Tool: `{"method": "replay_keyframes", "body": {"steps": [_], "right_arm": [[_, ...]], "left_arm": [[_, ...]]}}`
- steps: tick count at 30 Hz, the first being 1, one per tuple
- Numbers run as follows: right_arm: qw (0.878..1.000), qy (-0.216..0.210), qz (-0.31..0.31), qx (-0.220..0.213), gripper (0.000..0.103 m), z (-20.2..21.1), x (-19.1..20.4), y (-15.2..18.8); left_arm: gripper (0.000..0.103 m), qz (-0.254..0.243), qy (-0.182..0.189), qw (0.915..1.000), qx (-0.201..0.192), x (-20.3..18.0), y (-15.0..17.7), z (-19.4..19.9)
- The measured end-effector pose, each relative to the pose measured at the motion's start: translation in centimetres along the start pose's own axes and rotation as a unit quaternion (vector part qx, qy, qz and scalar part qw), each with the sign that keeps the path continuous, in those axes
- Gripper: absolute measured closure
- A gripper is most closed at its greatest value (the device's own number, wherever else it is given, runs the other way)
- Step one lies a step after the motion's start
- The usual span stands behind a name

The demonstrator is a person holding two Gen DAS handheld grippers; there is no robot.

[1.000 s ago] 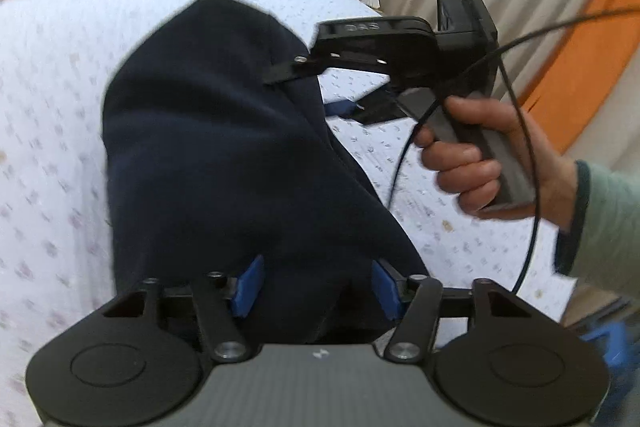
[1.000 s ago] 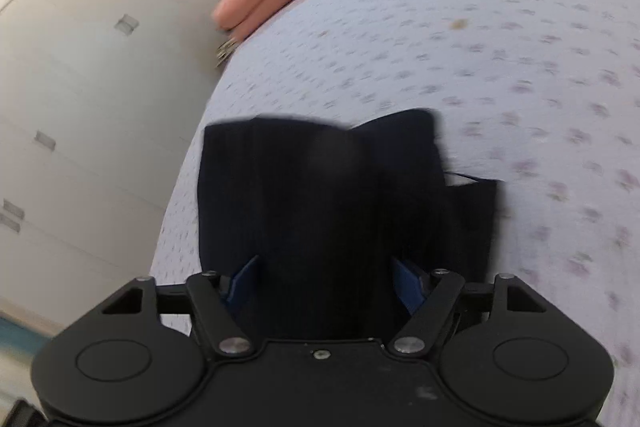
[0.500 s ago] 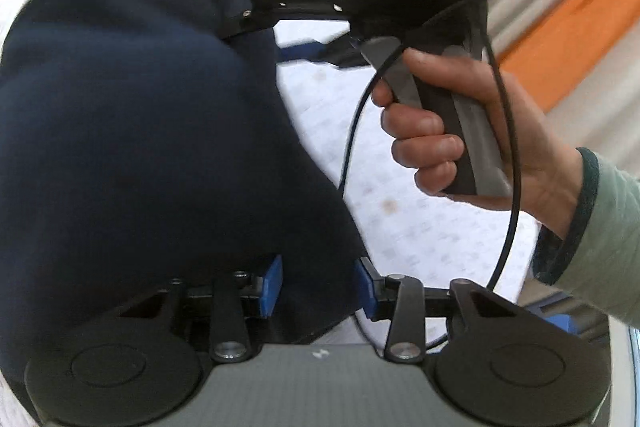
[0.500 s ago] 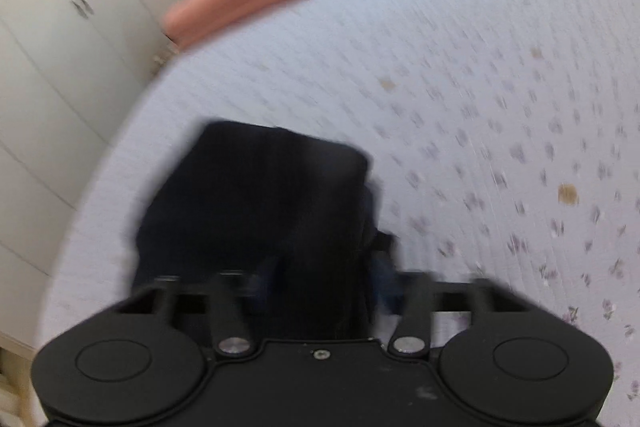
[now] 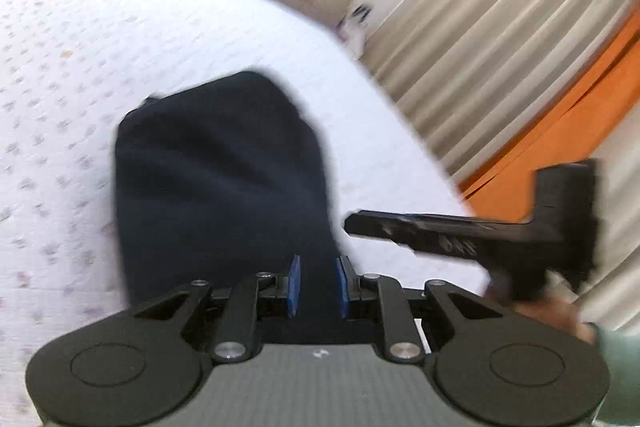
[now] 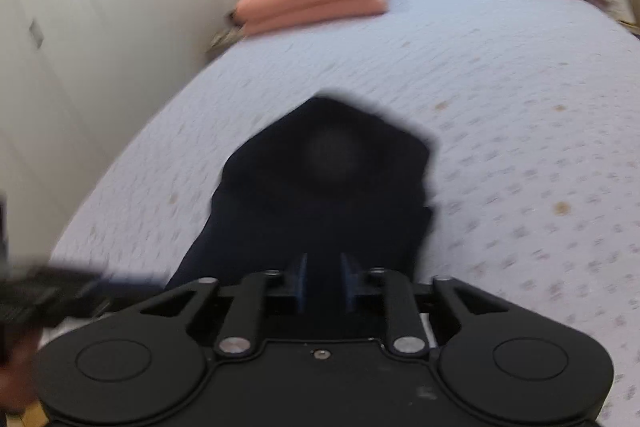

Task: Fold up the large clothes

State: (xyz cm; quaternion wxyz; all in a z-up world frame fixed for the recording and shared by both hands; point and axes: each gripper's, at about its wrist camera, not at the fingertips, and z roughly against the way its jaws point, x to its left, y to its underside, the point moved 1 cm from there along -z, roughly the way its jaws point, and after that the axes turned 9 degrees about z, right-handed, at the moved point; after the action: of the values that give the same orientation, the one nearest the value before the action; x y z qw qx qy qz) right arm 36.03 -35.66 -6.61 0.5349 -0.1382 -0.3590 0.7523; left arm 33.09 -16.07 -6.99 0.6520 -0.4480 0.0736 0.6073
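At the bottom of each frame my tongs sat nearly closed: the left gripper [image 5: 317, 281] pinched the near edge of the dark garment [image 5: 224, 179] between its blue pads, and the right gripper [image 6: 324, 281] nipped the same cloth [image 6: 320, 195] likewise. The garment hung folded from both, filling the middle of each view above the pale flowered bedspread [image 5: 72, 59]. My right gripper showed at the lower right of the left view. Farther off lay a pink folded blanket [image 6: 316, 1], with curtains [image 5: 492, 39] at the upper right.
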Motion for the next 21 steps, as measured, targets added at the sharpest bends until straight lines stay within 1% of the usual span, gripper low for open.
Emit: {"method": "replay_keyframes", "body": {"steps": [1, 2, 3, 4, 5, 6, 7, 9, 10, 11, 12, 13, 15, 16, 17, 19, 20, 21], "right_arm": [[1.0, 0.012, 0.025, 0.013, 0.085, -1.2, 1.0, 0.8], [0.998, 0.026, 0.046, 0.044, 0.086, -3.0, 1.7, 2.0], [0.995, 0.036, 0.053, 0.079, 0.092, -4.8, 1.6, 3.5], [0.992, 0.05, 0.051, 0.106, 0.103, -6.1, 1.0, 5.2], [0.991, 0.054, 0.04, 0.114, 0.103, -6.6, 0.2, 6.5], [0.993, 0.046, 0.027, 0.108, 0.103, -6.1, -0.5, 7.3], [0.992, 0.041, 0.016, 0.116, 0.103, -5.5, -0.9, 7.5], [0.991, 0.047, 0.019, 0.123, 0.103, -4.0, -1.3, 7.4], [0.991, 0.052, 0.032, 0.116, 0.103, -3.0, -1.5, 7.1], [0.992, 0.05, 0.039, 0.105, 0.103, -2.3, -1.7, 6.5], [0.994, 0.048, 0.045, 0.087, 0.103, -1.6, -2.0, 5.6], [0.996, 0.046, 0.053, 0.059, 0.098, -0.9, -2.5, 4.2], [0.997, 0.033, 0.073, 0.0, 0.098, -0.4, -2.9, 0.9], [0.996, 0.017, 0.085, -0.032, 0.097, -0.7, -2.8, -1.2], [0.994, 0.0, 0.097, -0.052, 0.096, -1.2, -2.6, -2.9], [0.986, -0.037, 0.135, -0.093, 0.096, -2.8, -1.4, -6.0], [0.982, -0.047, 0.152, -0.105, 0.096, -3.9, -0.7, -7.0], [0.979, -0.059, 0.164, -0.108, 0.096, -5.2, -0.2, -7.6]], "left_arm": [[0.086, -0.011, -0.011, 0.9998, 0.015, -0.2, 0.8, -1.4], [0.091, -0.026, -0.024, 0.9985, 0.042, 0.1, 2.1, -2.8], [0.094, -0.031, -0.033, 0.997, 0.062, 1.0, 3.1, -3.0], [0.1, -0.023, -0.037, 0.9956, 0.083, 1.9, 4.5, -3.6], [0.1, -0.01, -0.037, 0.9948, 0.095, 2.6, 5.4, -4.4], [0.1, -0.003, -0.038, 0.9955, 0.087, 2.7, 6.2, -4.5], [0.1, 0.002, -0.037, 0.9961, 0.08, 2.5, 6.1, -4.2], [0.1, 0.016, -0.035, 0.9969, 0.068, 2.4, 5.1, -4.3], [0.099, 0.02, -0.033, 0.9972, 0.064, 2.6, 4.7, -4.2], [0.099, 0.021, -0.03, 0.9972, 0.066, 3.4, 4.9, -2.7], [0.099, 0.016, -0.028, 0.9971, 0.07, 3.5, 4.8, -2.7], [0.099, 0.009, -0.03, 0.9968, 0.073, 3.5, 4.6, -2.8], [0.099, 0.003, -0.033, 0.9965, 0.077, 3.5, 4.6, -3.2], [0.099, 0.004, -0.033, 0.9963, 0.079, 3.4, 4.6, -3.2], [0.099, 0.007, -0.034, 0.9963, 0.079, 3.4, 4.4, -3.3], [0.099, 0.012, -0.035, 0.9963, 0.077, 3.4, 4.4, -3.2], [0.099, 0.013, -0.035, 0.9965, 0.075, 3.4, 4.5, -3.2], [0.099, 0.014, -0.035, 0.9966, 0.073, 3.4, 4.4, -3.3]]}}
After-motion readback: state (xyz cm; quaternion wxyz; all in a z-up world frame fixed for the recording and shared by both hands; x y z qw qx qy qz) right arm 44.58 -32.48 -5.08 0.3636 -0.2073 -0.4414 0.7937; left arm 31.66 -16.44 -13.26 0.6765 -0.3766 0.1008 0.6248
